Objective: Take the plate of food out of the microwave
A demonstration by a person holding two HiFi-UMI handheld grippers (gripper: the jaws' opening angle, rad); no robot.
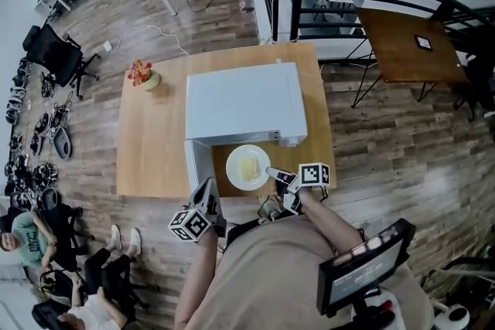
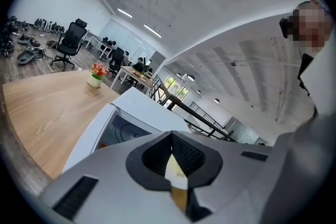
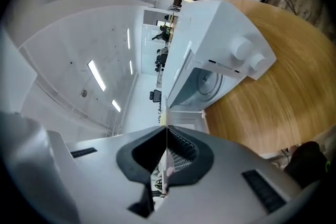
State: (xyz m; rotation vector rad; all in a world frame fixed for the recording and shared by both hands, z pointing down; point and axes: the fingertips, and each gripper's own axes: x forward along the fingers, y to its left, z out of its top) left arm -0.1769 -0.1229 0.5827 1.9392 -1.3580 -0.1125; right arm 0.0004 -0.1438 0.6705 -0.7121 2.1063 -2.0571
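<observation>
Right gripper (image 1: 272,172) has its jaws pressed together on the near rim of the plate (image 1: 230,166), pinching only the thin edge, probably so the pads stay off the food (image 1: 248,168). In the right gripper view the rim shows as a fine white line running between the ribbed black pads.

Seen from above, the plate is outside the microwave (image 1: 244,100), just in front of its open mouth and over the front edge of the wooden table (image 1: 151,143). It is round, white and smooth, likely glazed ceramic, and carries a pale yellow, soft-looking portion in its middle.

The microwave is a boxy white appliance with a matte shell and two round knobs (image 3: 244,50) on its front panel. Its door (image 1: 199,162) swings out at the front left corner and is seen edge-on, with a dark window showing in the left gripper view.

Left gripper (image 1: 209,183) hovers just beside that door, jaws together with nothing evidently held, perhaps keeping the door clear of the plate's path.

Left of the microwave stands a small pot of pink flowers (image 1: 143,76).
</observation>
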